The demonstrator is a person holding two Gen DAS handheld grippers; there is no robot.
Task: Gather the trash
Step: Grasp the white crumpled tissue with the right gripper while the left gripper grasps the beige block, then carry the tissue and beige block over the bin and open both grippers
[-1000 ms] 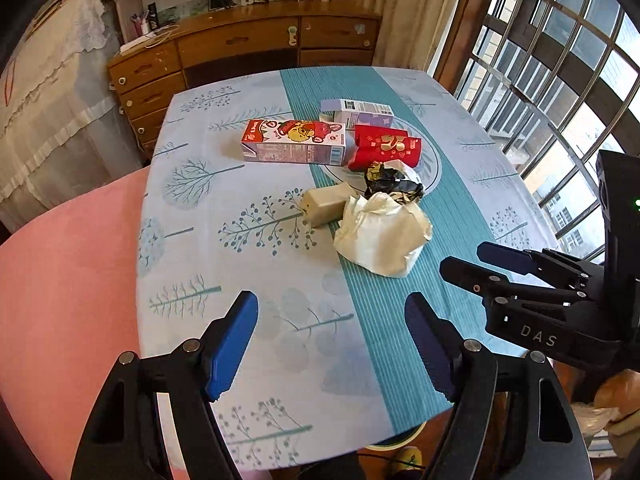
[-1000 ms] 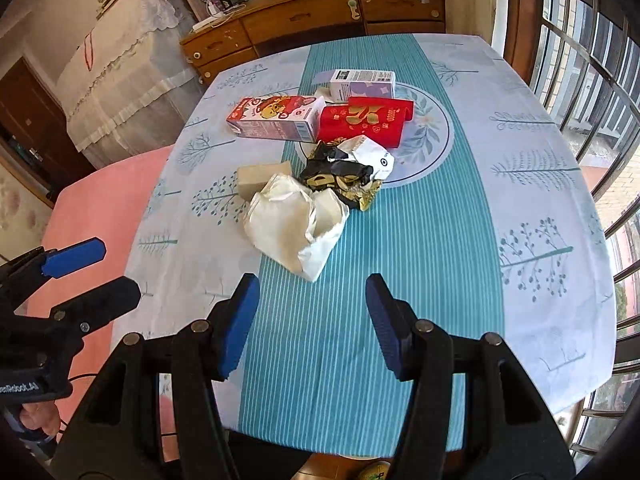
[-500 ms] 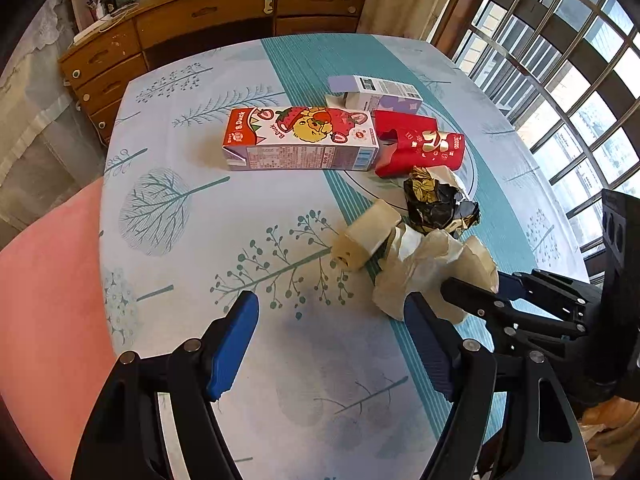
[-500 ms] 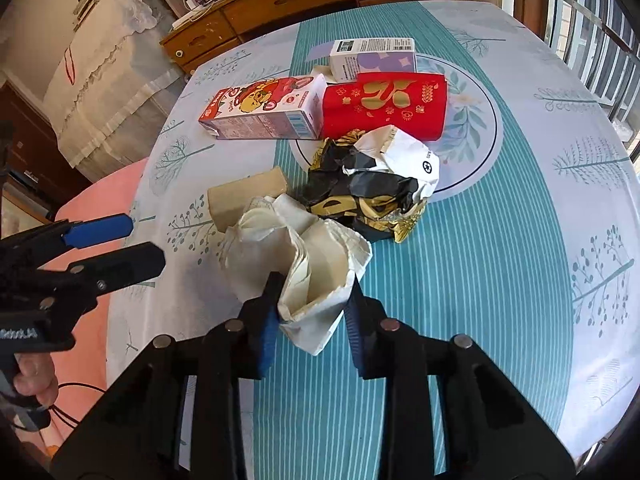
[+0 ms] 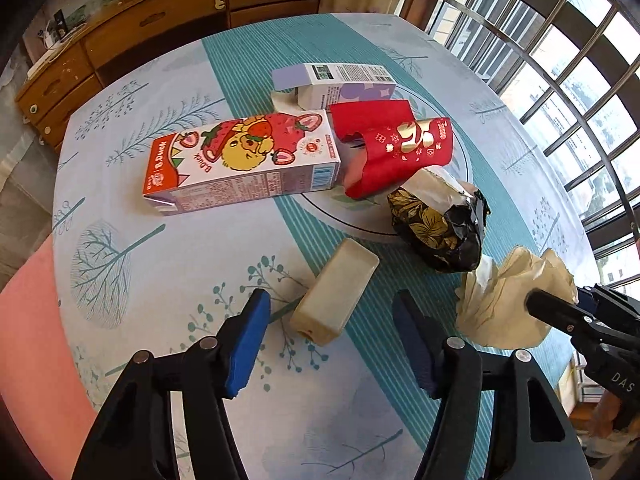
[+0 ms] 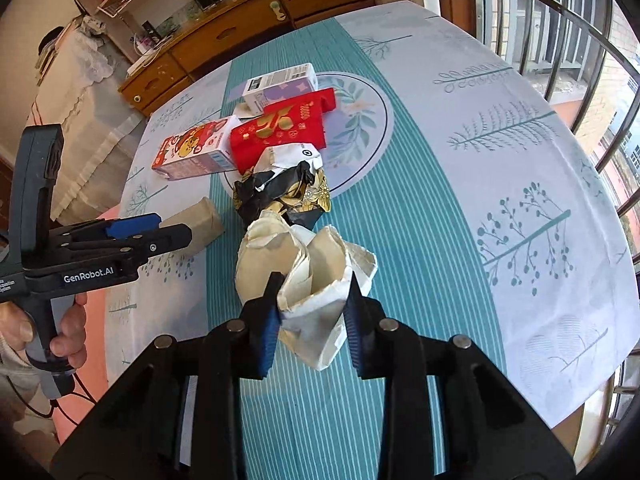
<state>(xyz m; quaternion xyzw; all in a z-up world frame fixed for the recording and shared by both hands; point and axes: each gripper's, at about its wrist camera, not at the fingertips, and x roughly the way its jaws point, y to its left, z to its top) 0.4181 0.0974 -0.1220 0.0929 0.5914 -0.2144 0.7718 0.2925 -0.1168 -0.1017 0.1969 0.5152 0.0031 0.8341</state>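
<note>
Jaws now grip the crumpled paper (image 6: 308,280); left gripper (image 5: 328,340) jaws closing around the beige block (image 5: 336,288).

Crumpled cream paper wad (image 6: 308,276) pinched, near table's front edge. Beige block (image 5: 335,292) on its side beside it. Black-gold foil wrapper (image 5: 440,220) crushed. Strawberry carton (image 5: 244,160), red packet (image 5: 396,144), purple-white box (image 5: 340,84) lying flat behind.

Table (image 6: 520,128) under a pale tree-print cloth with a teal centre stripe. Far: purple-white box (image 5: 340,84). Nearer: strawberry carton (image 5: 244,164) on its side, left of the red packet (image 5: 396,144). Then the black-gold wrapper (image 5: 440,228), with the beige block (image 5: 336,292) near-left of it.
</note>
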